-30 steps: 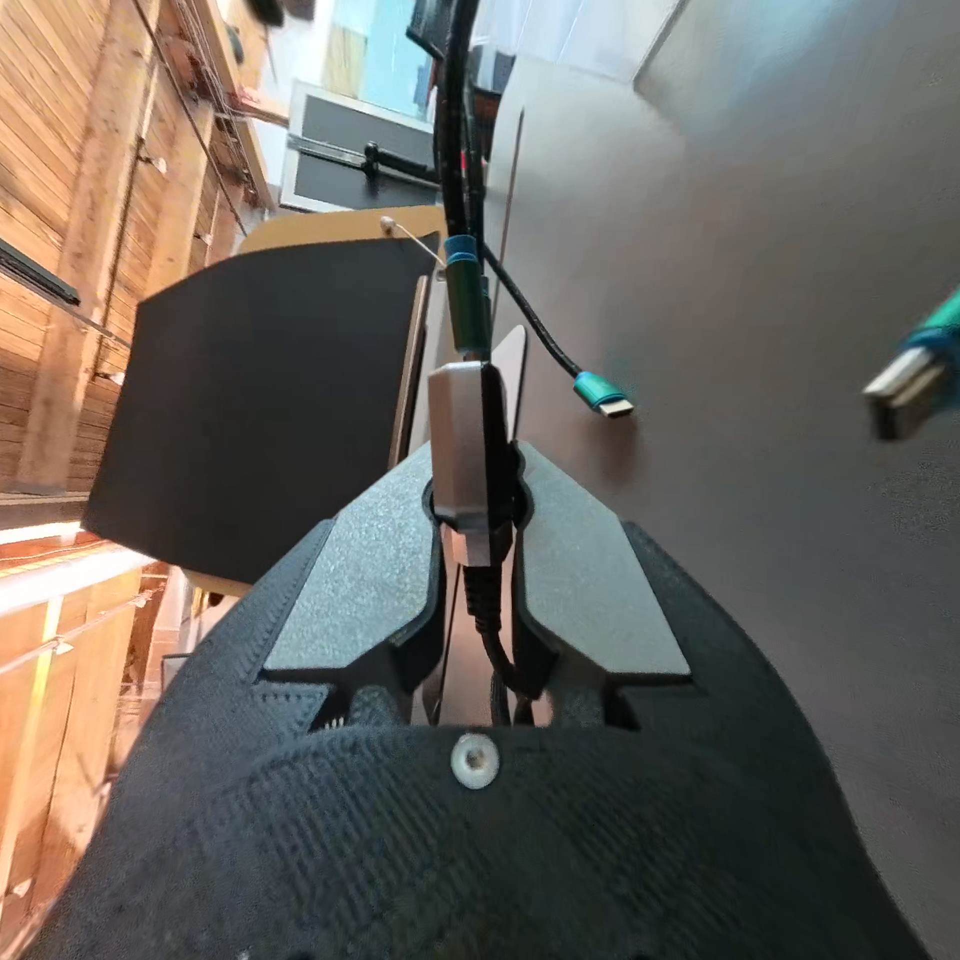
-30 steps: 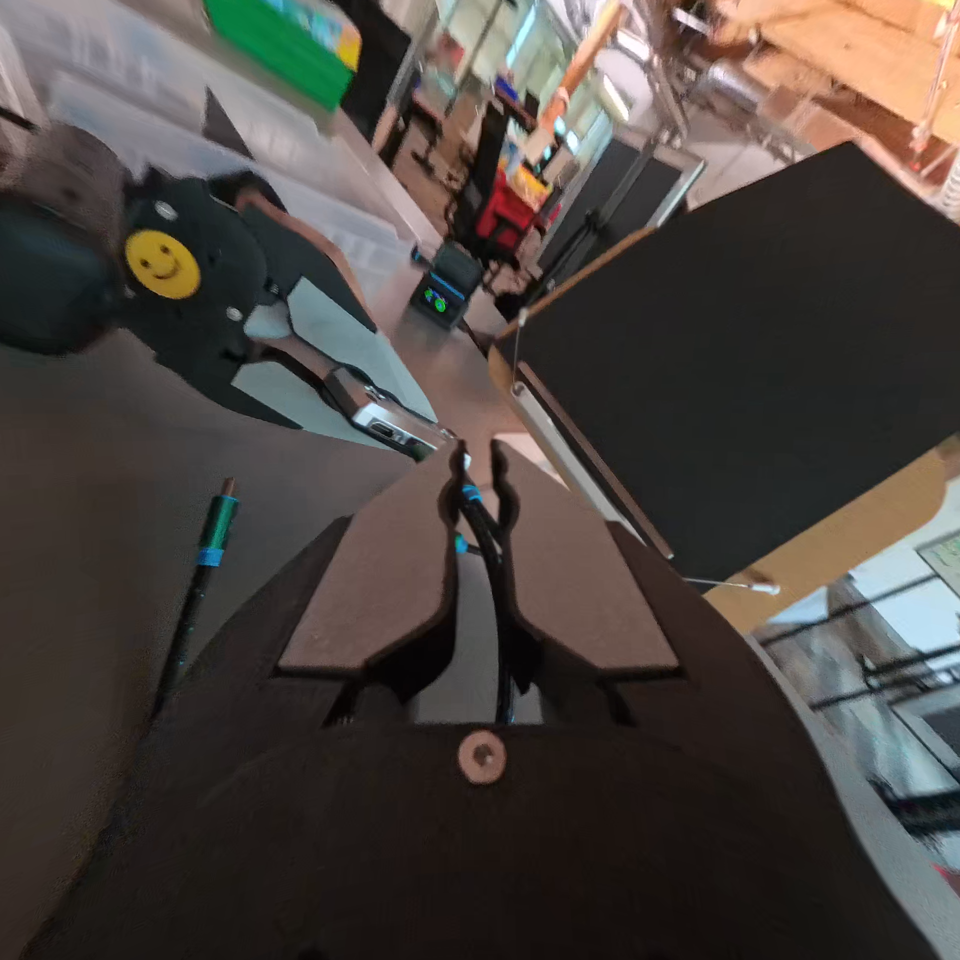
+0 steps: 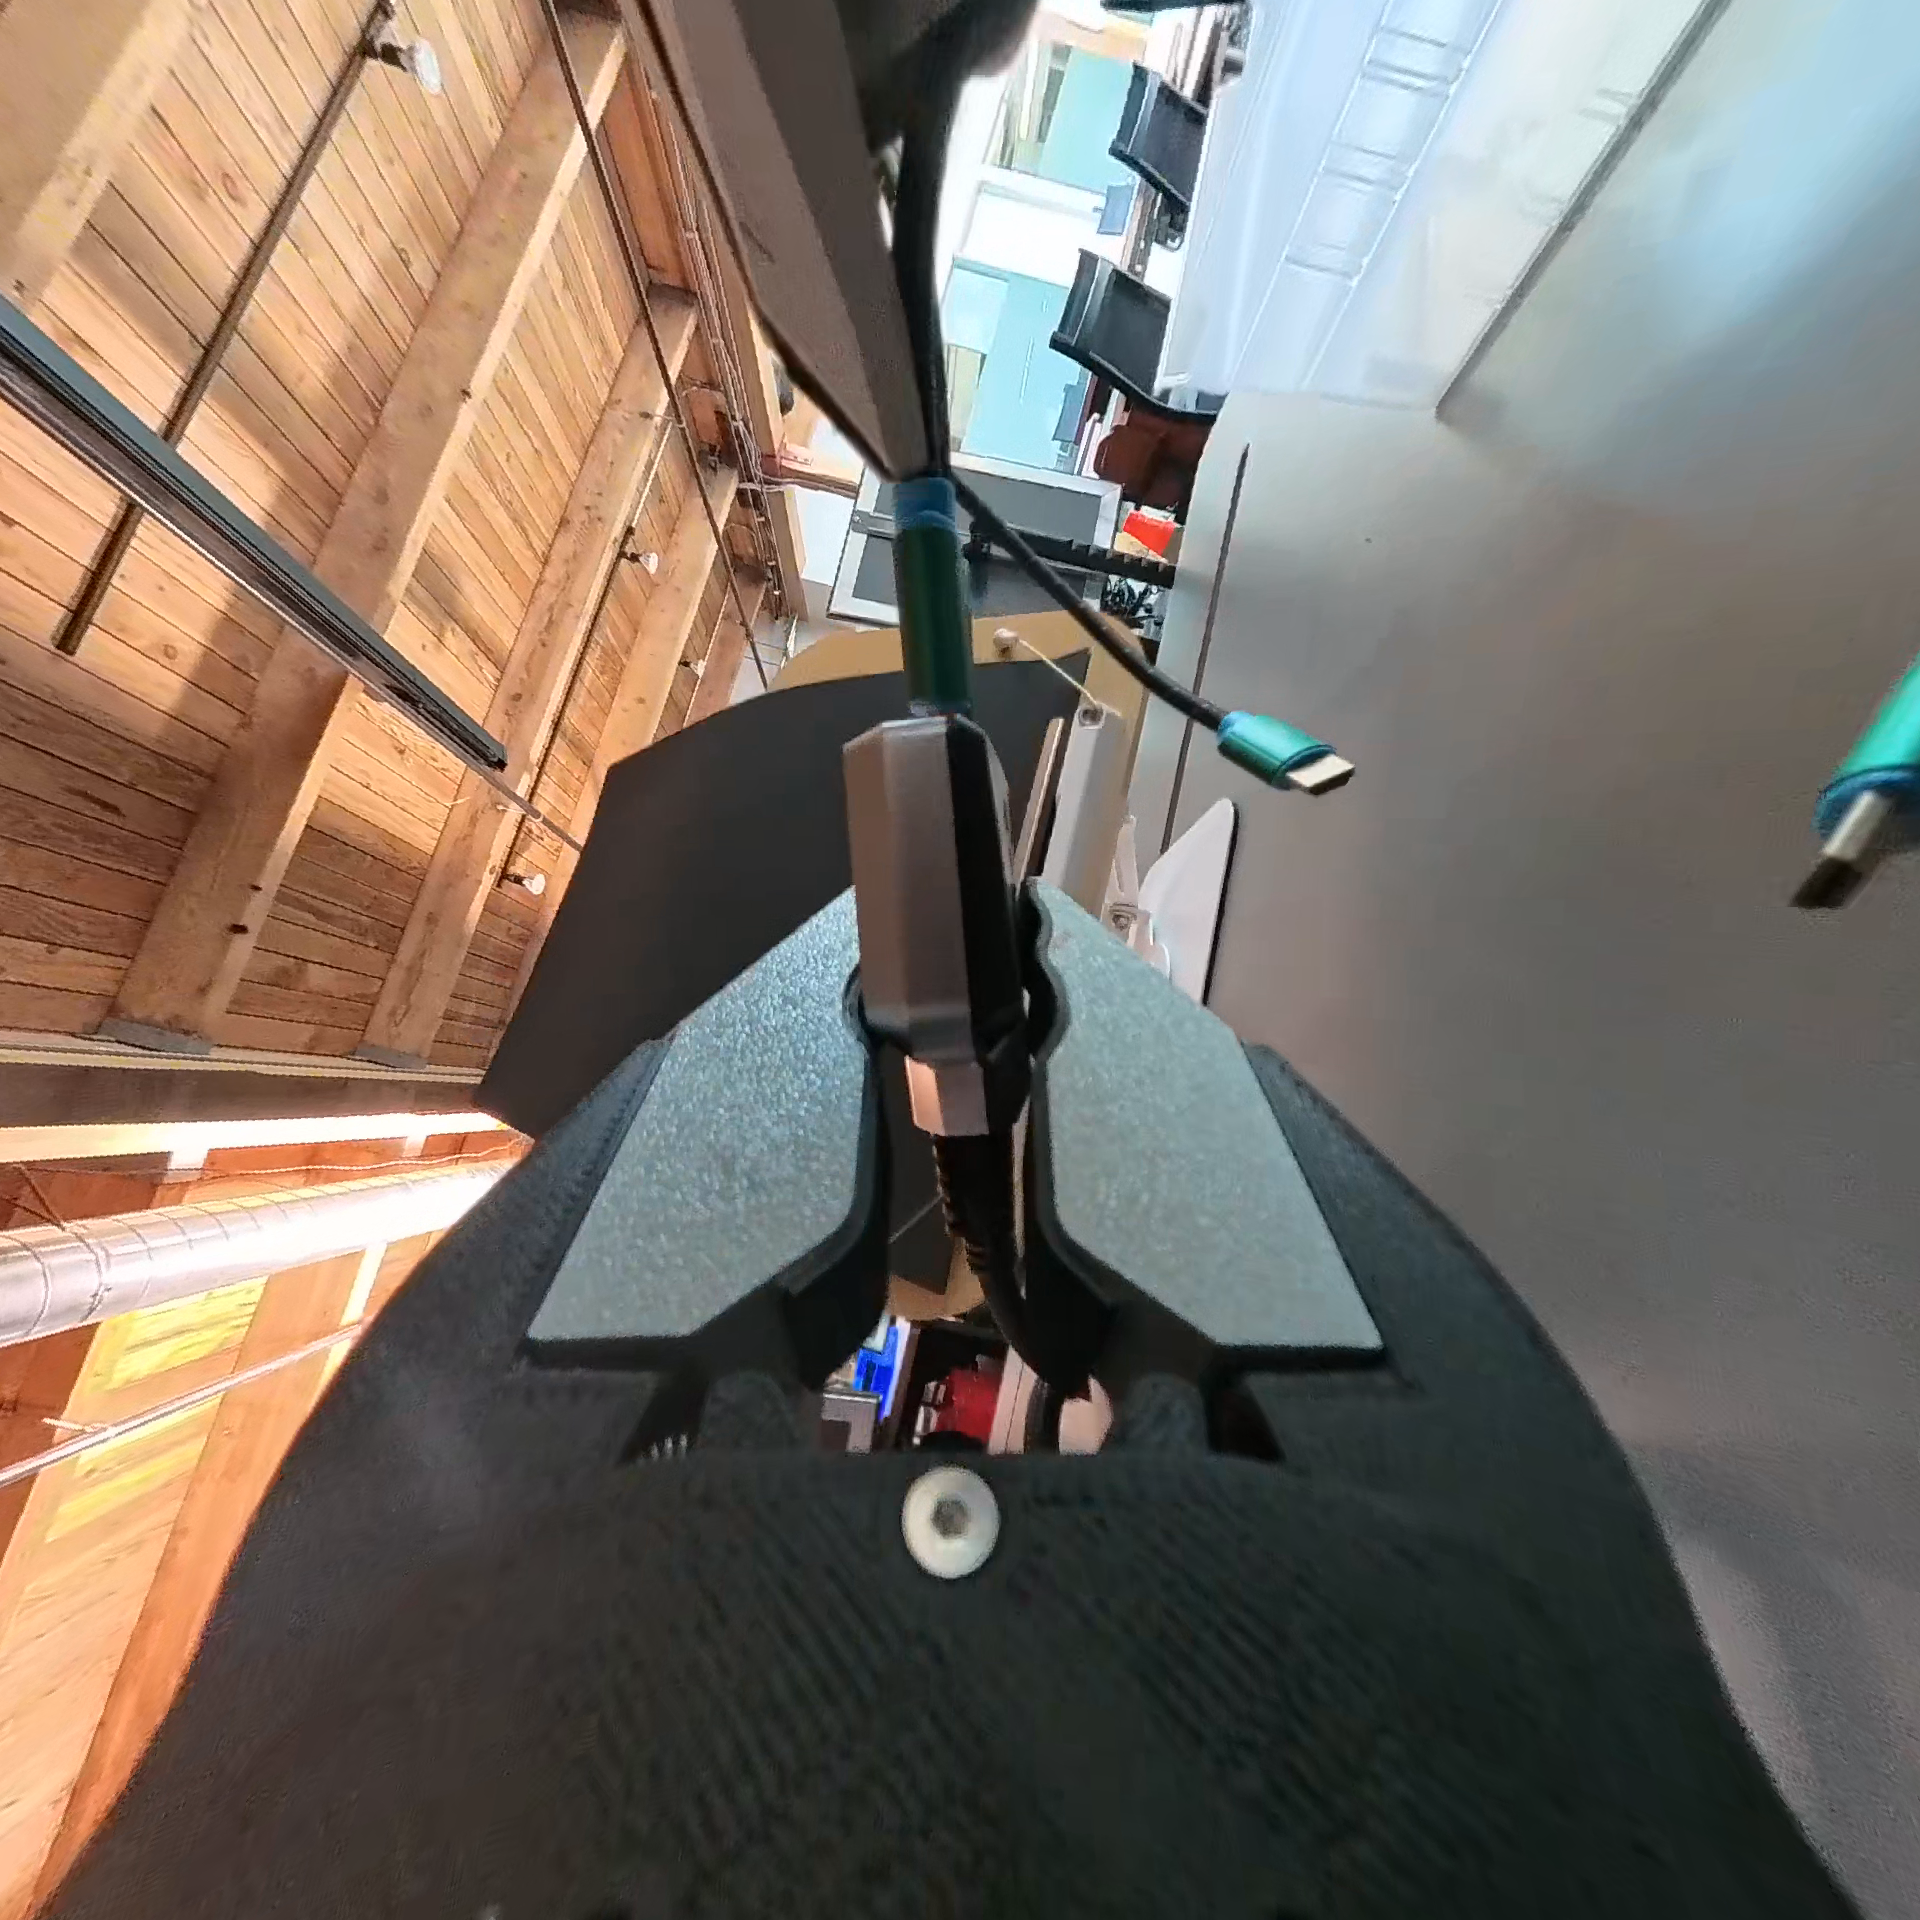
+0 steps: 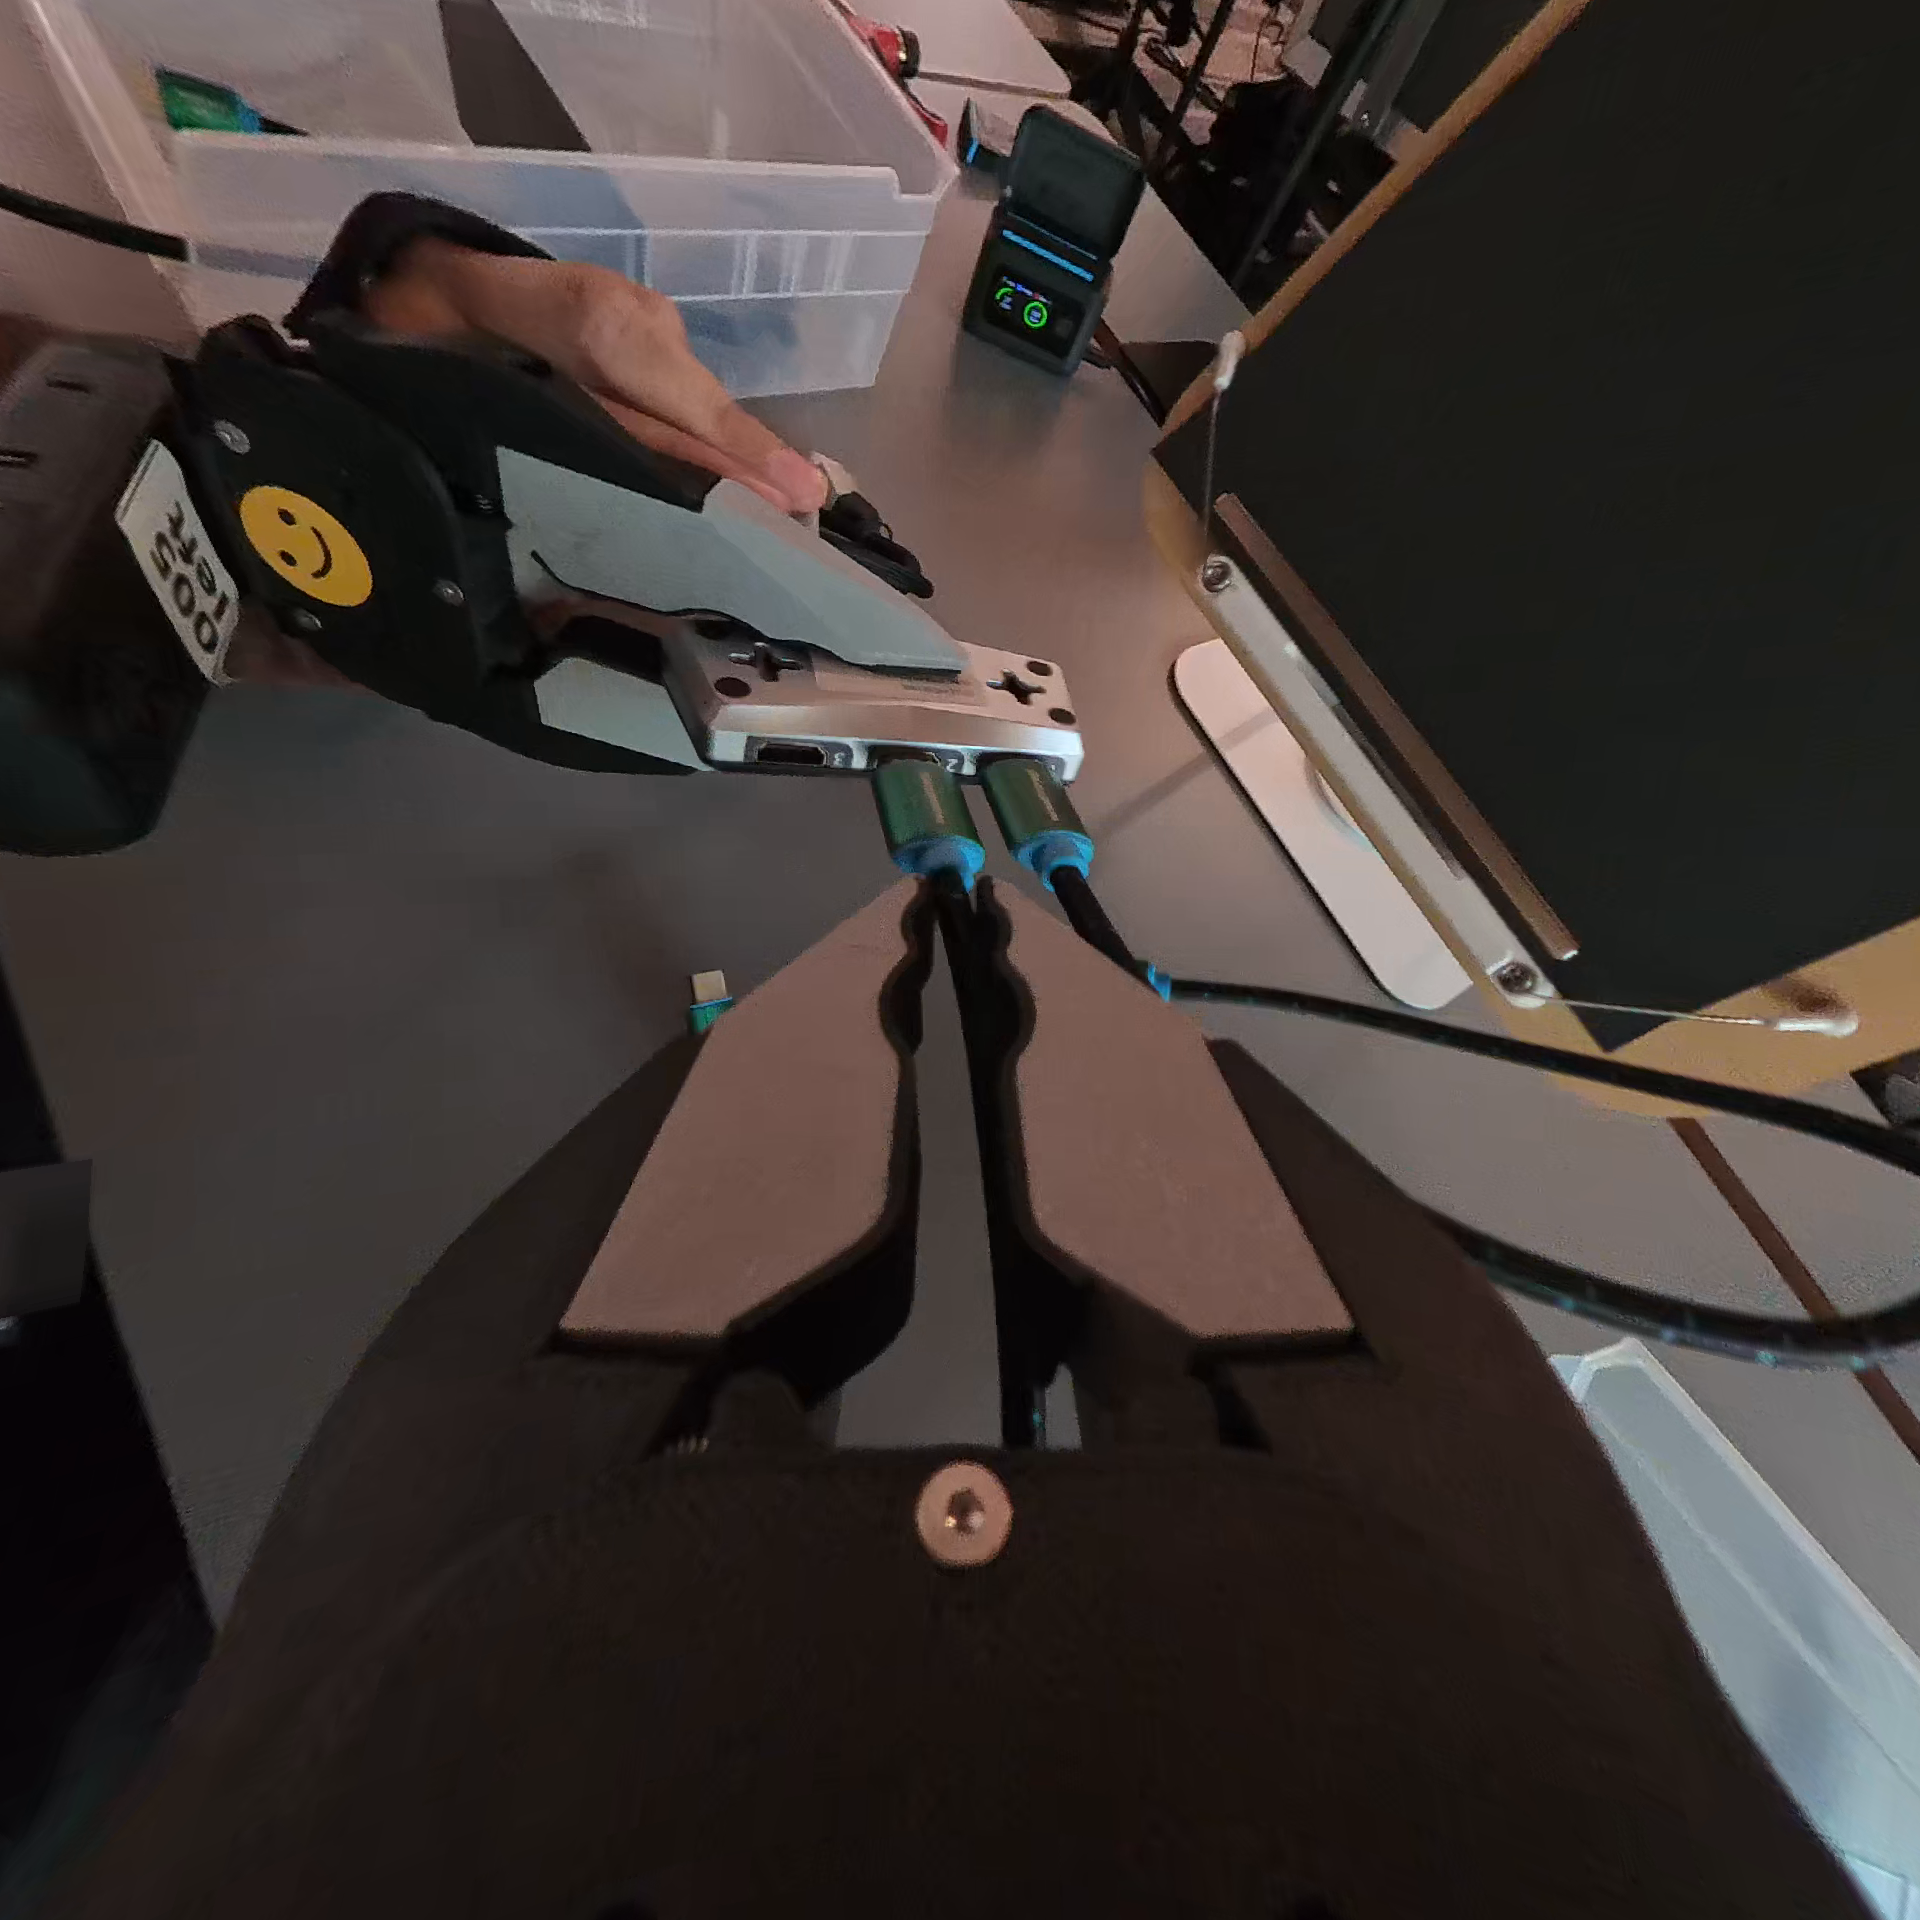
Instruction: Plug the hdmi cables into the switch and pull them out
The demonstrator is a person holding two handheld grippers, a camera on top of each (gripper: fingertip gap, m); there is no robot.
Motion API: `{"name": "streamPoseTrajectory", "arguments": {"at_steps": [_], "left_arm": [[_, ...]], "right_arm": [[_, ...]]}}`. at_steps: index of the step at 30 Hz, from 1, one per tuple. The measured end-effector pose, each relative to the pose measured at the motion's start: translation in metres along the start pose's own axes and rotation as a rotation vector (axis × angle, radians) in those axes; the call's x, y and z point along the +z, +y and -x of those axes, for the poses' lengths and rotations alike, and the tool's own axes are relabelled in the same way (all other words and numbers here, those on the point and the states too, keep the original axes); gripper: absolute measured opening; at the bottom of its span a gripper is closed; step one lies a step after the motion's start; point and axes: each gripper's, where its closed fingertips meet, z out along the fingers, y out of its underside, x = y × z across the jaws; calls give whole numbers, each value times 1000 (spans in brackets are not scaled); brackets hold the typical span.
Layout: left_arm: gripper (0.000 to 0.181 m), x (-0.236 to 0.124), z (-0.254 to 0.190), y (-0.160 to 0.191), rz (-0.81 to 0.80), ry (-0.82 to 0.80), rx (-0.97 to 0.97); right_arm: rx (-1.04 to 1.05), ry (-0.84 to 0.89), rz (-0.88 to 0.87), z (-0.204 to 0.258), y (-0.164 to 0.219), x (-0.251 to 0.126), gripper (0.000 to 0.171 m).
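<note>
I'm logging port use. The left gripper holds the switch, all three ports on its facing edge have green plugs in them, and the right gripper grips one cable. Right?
Not quite. In the right wrist view only two green plugs sit in the switch; the third port is empty. The rest holds: the left gripper holds the switch, and the right gripper grips one cable.

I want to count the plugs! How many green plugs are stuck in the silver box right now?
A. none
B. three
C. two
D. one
C: in the right wrist view two green plugs sit side by side in the silver box, and the third socket beside them is empty.
</note>
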Motion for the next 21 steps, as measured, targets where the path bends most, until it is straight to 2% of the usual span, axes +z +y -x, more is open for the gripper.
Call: {"name": "streamPoseTrajectory", "arguments": {"at_steps": [11,21], "left_arm": [[20,0,-2,-3,12,69,-113],[20,-4,1,-12,22,91,-180]], "right_arm": [[89,-68,-34,2,1,1,2],[187,-141,-154,3,-11,-3,0]]}}
